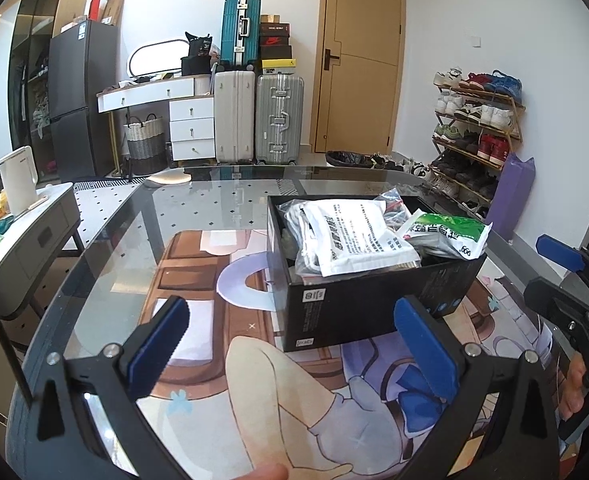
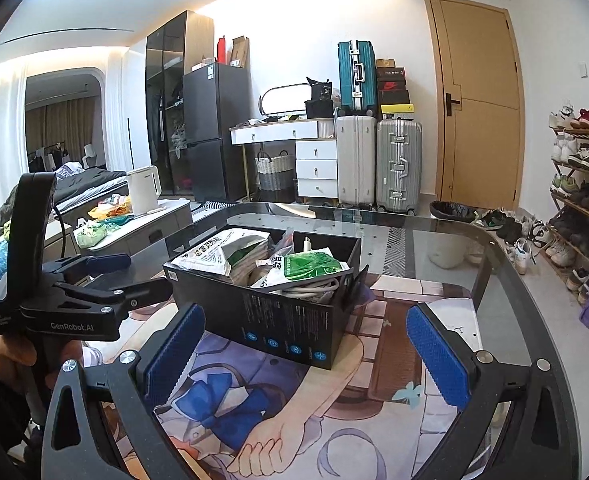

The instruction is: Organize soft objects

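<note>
Both tongs stand over the glass table (image 1: 142, 216), each with jaws spread wide and nothing between the blue pads.

Left tong (image 1: 294, 340): held low above the printed mat (image 1: 214, 280). Left pad (image 1: 162, 340) is over bare mat; right pad (image 1: 426, 348) overlaps the near lower edge of the box (image 1: 374, 304) in the picture. Cannot tell whether it touches. The box lies ahead and to the right of the jaw gap, not inside it. In the right wrist view this tong (image 2: 106, 264) shows at the left edge, side-on, jaws apart, tips just beside the box's left corner.

Box: black, open-topped, resting on the mat, one corner turned toward the left camera. It is filled with soft packets. White pouch (image 1: 358, 236) with black print lies on top toward the left side; green-and-white pack (image 1: 450, 232) lies tilted on the right, overhanging the rim. A clear bag with dark contents sits behind them; detail too small to tell.

Right tong (image 2: 306, 348): also above the mat, near side of the box (image 2: 286, 320). The box's near corner sits between the two pads in the picture, beyond the tips and apart from them. White pouch (image 2: 222, 256) is at left in the box, green pack (image 2: 310, 266) at right over a coiled white cable (image 2: 314, 286). In the left wrist view this tong (image 1: 566, 280) shows at the right edge, jaws apart, just right of the box.

Beyond the table: kettle (image 1: 18, 180) on a side cabinet at left, suitcases (image 1: 258, 120) at centre, door (image 1: 358, 60), shoe rack (image 1: 478, 120) at right.
</note>
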